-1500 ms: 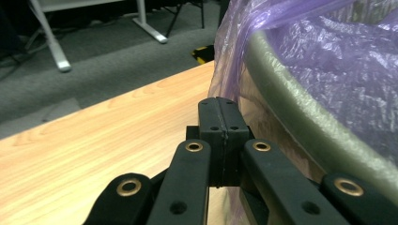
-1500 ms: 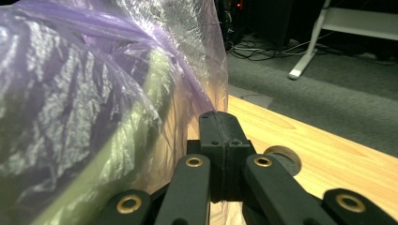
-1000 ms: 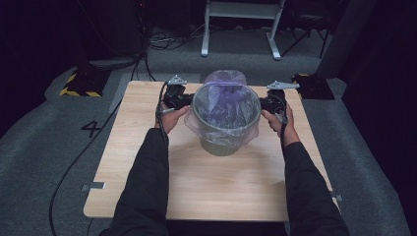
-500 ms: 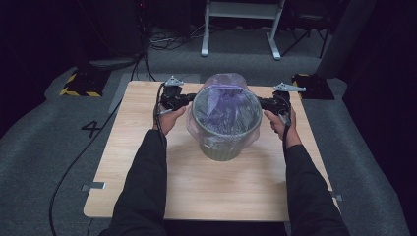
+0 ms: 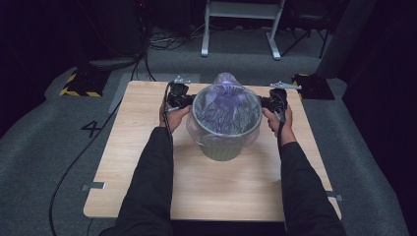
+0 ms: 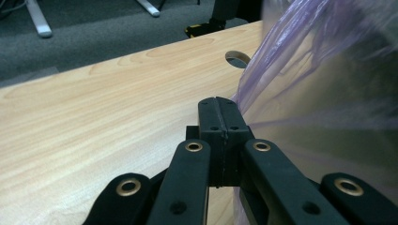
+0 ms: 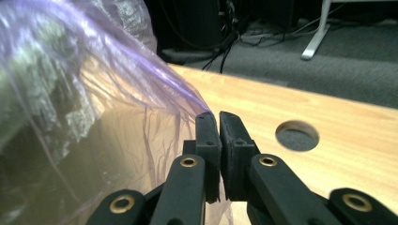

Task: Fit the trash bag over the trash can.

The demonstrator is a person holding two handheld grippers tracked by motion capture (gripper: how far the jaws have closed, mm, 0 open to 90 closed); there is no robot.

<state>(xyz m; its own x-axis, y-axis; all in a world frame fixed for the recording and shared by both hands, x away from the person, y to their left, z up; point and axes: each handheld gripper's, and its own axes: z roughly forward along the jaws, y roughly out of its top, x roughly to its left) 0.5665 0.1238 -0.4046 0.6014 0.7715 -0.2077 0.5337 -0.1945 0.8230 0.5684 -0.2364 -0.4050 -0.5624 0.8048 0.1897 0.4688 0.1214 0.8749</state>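
- Since a second ago both hands have barely shifted: each claw was already at its side of the bin, and the bag's film has spread a little lower over the rim on the near side.
- Left claw (image 5: pixel 189 102) sits just beside the bin's left side, toward the far left part of the table (image 5: pixel 147 162); its jaws are pressed fully together, and in the left gripper view (image 6: pixel 218 110) the purple film runs right up to their tips, so it appears to be pinching the bag's edge.
- Bin (image 5: pixel 226 147) stands upright near the middle of the table, closer to the far edge than the near one; it is a round, pale grey-green bucket with faint ribs down its wall.
- Bag (image 5: pixel 223 105) lines the bin: thin, see-through, tinted purple, creased into many fine folds, draped over the rim and down the outside wall, with a loose puff standing up behind the far rim.
- Right claw (image 5: pixel 263 103) sits just beside the bin's right side, toward the far right part of the table; in the right gripper view (image 7: pixel 218 117) its jaws have just been opening and now stand a narrow slit apart, the film meeting the left jaw's tip, and I cannot tell whether any film lies in the slit.
- Round hole (image 7: pixel 297 135) in the table lies just beyond the right claw.
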